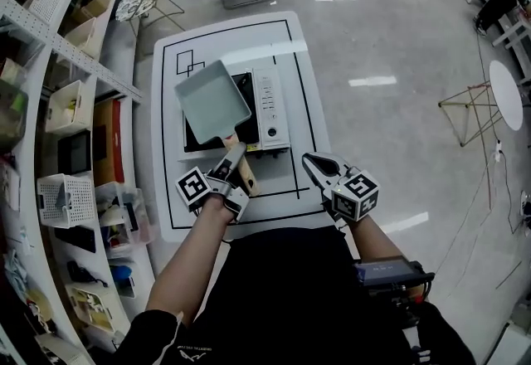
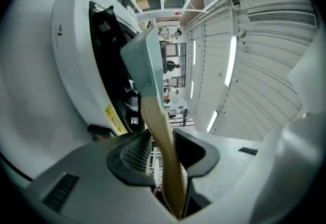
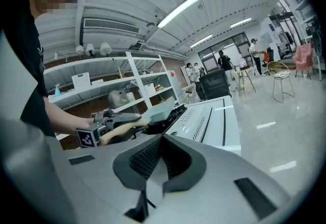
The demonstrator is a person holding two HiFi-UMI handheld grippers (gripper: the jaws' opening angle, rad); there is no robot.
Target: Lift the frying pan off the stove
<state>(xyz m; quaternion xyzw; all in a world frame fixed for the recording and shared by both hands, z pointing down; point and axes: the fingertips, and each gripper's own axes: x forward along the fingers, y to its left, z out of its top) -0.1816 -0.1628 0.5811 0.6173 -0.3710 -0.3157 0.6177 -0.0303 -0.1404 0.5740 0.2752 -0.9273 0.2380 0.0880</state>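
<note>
Frying pan handle [image 2: 154, 116] between closing jaws of left hand-held gripper [image 2: 163, 141]

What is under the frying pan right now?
The stove: its black cooktop shows beside the frying pan. Whatever lies directly below is covered, so whether the pan touches it cannot be judged.

Pale-green square frying pan [image 1: 211, 98] over stove [image 1: 270, 110]

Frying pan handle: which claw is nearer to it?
Left. The left claw is closing around the frying pan handle; the right claw hangs apart, to its right.
</note>
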